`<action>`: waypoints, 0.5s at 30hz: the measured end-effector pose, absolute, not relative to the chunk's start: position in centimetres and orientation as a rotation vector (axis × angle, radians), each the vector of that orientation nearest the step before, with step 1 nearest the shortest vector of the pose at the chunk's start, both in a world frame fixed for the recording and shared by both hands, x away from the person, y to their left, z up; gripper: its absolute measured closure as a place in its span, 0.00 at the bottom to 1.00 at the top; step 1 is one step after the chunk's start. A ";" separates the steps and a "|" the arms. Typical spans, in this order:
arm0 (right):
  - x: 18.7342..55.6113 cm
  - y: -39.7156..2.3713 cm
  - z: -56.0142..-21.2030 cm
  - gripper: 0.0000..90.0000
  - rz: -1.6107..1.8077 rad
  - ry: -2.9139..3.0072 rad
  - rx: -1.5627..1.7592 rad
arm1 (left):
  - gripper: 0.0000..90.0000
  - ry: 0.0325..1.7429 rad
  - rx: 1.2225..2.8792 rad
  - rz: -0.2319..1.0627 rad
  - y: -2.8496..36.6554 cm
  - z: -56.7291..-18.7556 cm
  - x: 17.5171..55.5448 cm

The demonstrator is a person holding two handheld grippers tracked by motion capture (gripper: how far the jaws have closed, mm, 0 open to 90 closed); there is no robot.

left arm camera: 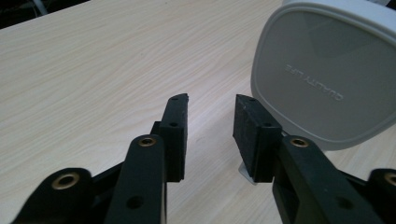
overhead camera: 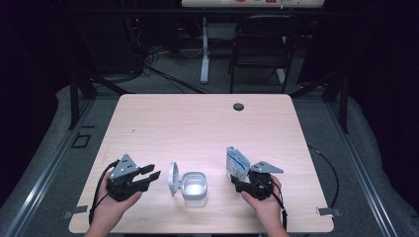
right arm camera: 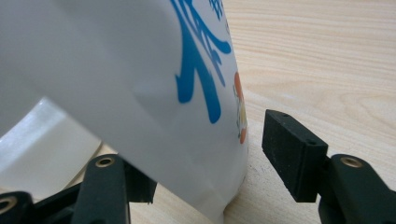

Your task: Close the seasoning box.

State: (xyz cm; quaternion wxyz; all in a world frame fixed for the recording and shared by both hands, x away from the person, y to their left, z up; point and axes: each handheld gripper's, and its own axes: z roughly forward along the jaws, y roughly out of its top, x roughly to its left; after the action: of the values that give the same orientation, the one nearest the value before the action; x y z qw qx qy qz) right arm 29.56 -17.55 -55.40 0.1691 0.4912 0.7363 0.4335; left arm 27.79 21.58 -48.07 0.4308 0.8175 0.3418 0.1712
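Blocking the right claw, the white pouch stands between parted jaws, one pad clear; left claw gapes empty.

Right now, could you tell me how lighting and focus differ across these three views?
High view: dark surround, glare on the open container. Left gripper view: its lid sharp, embossed lettering legible. Right gripper view: the white pouch soft, too close for focus.

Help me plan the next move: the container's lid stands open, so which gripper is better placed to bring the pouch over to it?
Right, probably. The right gripper already has the blue-and-white pouch between its open jaws, one pad clear of it. The left gripper is empty, beside the white container's raised lid.
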 end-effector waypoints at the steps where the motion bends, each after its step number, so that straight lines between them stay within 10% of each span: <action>1: 29.5 -17.7 -55.2 0.44 1.230 2.100 1.389 | 0.77 0.851 2.042 0.419 21.5 -48.0 27.7; 15: 28.5 -19.1 -54.7 0.43 1.248 2.082 1.400 | 0.99 0.777 2.062 0.392 20.6 -47.3 26.7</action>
State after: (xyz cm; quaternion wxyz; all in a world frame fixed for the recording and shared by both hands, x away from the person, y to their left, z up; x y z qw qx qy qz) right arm 28.54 -19.10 -54.73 0.1691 0.4925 0.7323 0.4389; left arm 26.67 20.63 -47.27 0.4367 0.8288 0.3122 0.1577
